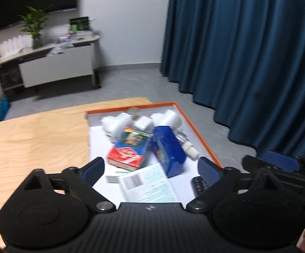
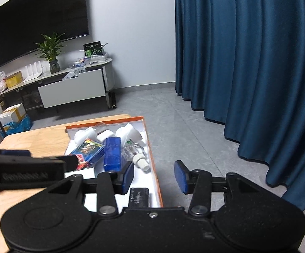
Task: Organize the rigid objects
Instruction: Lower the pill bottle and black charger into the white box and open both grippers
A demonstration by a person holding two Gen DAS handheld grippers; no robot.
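- The left hand-held gripper (image 1: 151,169) stood spread wide and empty above the orange-rimmed tray (image 1: 203,139) on the plywood table (image 1: 36,135).
- The right hand-held gripper (image 2: 154,175) was parted, pinching nothing, over the tray's outer rim.
- The rigid objects lay inside the tray: a glossy red-and-blue carton (image 1: 129,149), a blue rectangular box (image 1: 167,149), white plastic adapters (image 1: 116,124), a clear bottle (image 2: 134,152), a dark remote (image 2: 139,197).
- Step judged: a release just completed; the next move calls for picking another item or squaring the boxes.
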